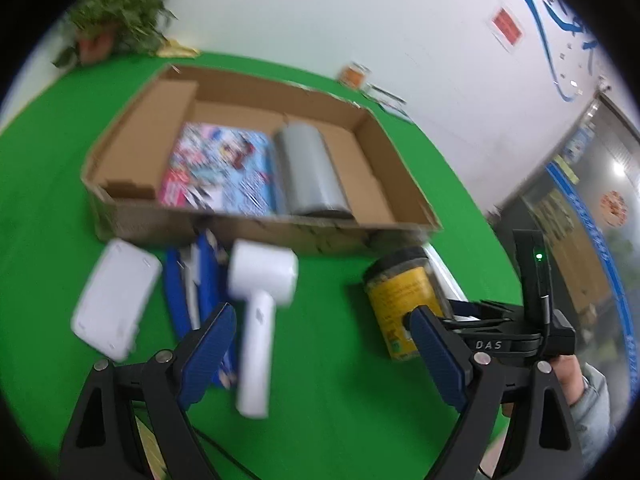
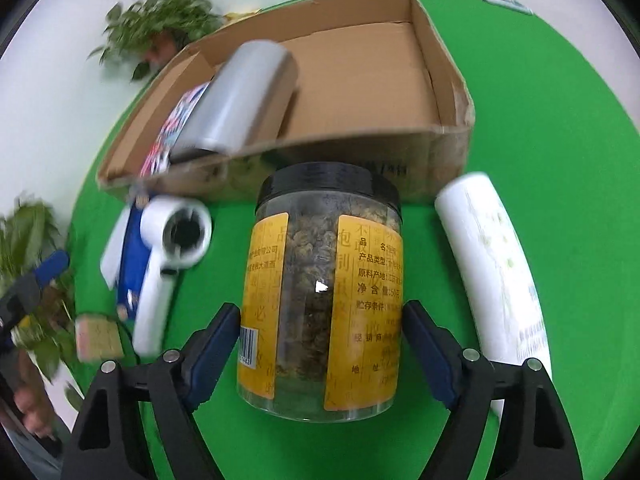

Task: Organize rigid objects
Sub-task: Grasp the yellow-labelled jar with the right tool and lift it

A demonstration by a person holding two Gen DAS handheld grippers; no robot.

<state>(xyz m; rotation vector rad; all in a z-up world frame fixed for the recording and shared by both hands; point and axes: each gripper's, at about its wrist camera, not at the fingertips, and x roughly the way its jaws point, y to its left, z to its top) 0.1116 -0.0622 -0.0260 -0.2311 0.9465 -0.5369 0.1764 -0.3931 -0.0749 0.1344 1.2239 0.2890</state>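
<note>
A clear jar [image 2: 324, 292] with a black lid and yellow label lies on the green table between the pads of my right gripper [image 2: 320, 320]; the pads touch its sides. The jar also shows in the left wrist view [image 1: 400, 300]. My left gripper [image 1: 320, 332] is open and empty above a white handheld device [image 1: 260, 304], also in the right wrist view [image 2: 168, 264]. A cardboard box [image 1: 132, 152] [image 2: 448, 80] holds a colourful booklet [image 1: 216, 168] and a grey cylinder [image 1: 308, 168] [image 2: 240, 100].
A white flat case [image 1: 114, 300] and a blue packet [image 1: 196, 288] lie left of the white device. A white roll [image 2: 492, 276] lies right of the jar. Potted plants [image 1: 120, 12] [image 2: 160, 20] stand at the far table edge by the wall.
</note>
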